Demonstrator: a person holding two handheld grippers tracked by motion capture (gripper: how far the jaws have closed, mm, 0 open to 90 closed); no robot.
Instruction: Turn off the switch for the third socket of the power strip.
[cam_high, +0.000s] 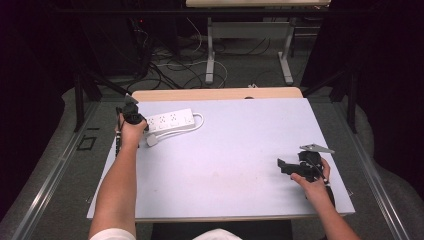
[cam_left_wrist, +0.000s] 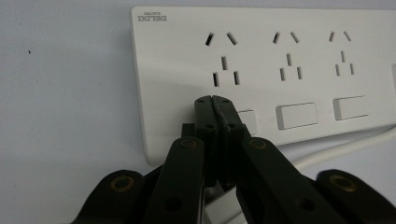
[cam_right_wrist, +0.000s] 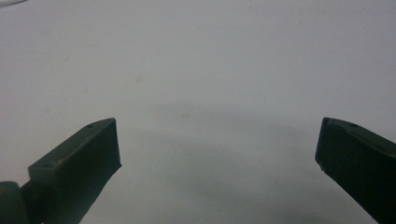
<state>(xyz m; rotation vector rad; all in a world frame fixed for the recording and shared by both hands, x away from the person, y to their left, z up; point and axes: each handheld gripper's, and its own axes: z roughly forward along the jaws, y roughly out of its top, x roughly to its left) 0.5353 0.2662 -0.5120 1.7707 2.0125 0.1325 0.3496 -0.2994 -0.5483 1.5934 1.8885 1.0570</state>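
- High view: a pale counter (cam_high: 225, 165) seen from above, with a person's two forearms coming in from the bottom edge.
- A white power strip (cam_high: 170, 120) lies flat near the counter's far left corner, its long side running left to right.
- Its white cord (cam_high: 196, 124) loops round the strip's right end and runs back along the near side to a white plug (cam_high: 152, 140) lying on the counter just in front of the strip.
- The left hand-held gripper (cam_high: 134, 116) sits at the strip's left end, touching it.
- The right hand-held gripper (cam_high: 283, 165) is near the counter's right edge, well apart from the strip, pointing left, with a grey plate on top of it.
- Left gripper view: the left hand-held gripper (cam_left_wrist: 213, 101) is clenched, its two black jaws pressed together with nothing between them.
- The joined tips rest on the power strip (cam_left_wrist: 187, 70), on the first switch (cam_left_wrist: 246, 121) of a row of rocker switches, below the first set of socket holes.
- Two more switches and socket sets follow to the right.
- Right gripper view: the right hand-held gripper (cam_right_wrist: 217, 149) is released, its jaws spread wide over bare counter (cam_right_wrist: 210, 70), holding nothing.
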